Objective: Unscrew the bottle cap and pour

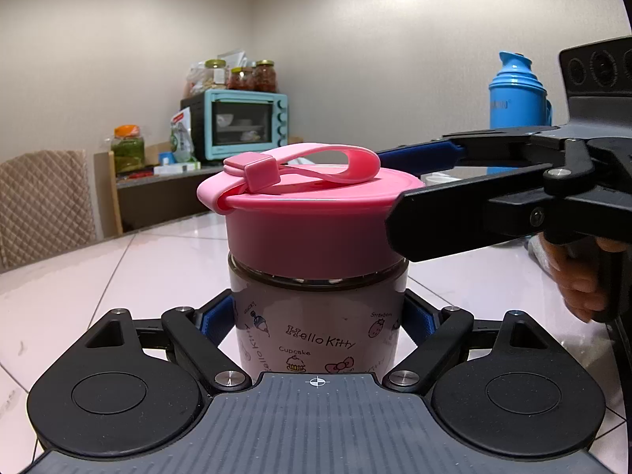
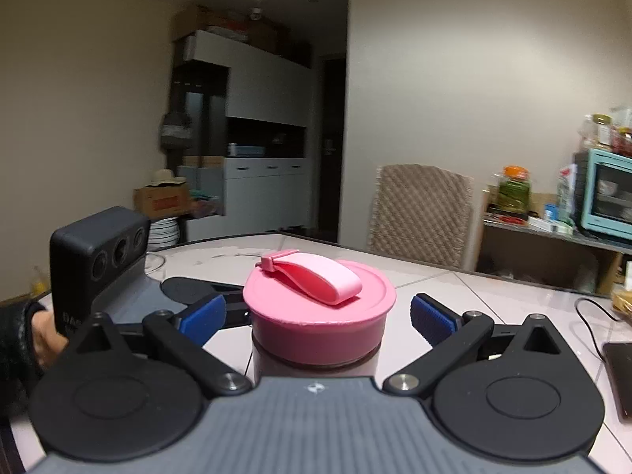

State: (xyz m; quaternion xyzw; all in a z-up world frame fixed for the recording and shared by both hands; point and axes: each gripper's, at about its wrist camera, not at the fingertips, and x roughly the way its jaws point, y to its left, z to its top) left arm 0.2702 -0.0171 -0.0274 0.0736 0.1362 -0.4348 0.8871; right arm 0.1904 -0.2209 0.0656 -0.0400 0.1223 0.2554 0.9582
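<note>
A Hello Kitty bottle (image 1: 316,331) with dark liquid stands upright on the white tiled table (image 1: 98,276). Its pink screw cap (image 1: 312,233) with a pink loop strap (image 1: 316,166) sits on top. My left gripper (image 1: 318,322) is shut on the bottle body, blue pads against both sides. My right gripper (image 2: 318,314) is open around the cap (image 2: 320,316); its blue pads (image 2: 430,318) stand apart from the cap on either side. In the left wrist view the right gripper (image 1: 399,185) comes in from the right at cap height.
A blue thermos (image 1: 517,91) stands at the back right. A teal toaster oven (image 1: 245,124) with jars on top sits on a side shelf. A padded chair (image 2: 422,213) is at the table's far edge. A cable and a dark flat device (image 2: 620,375) lie on the right.
</note>
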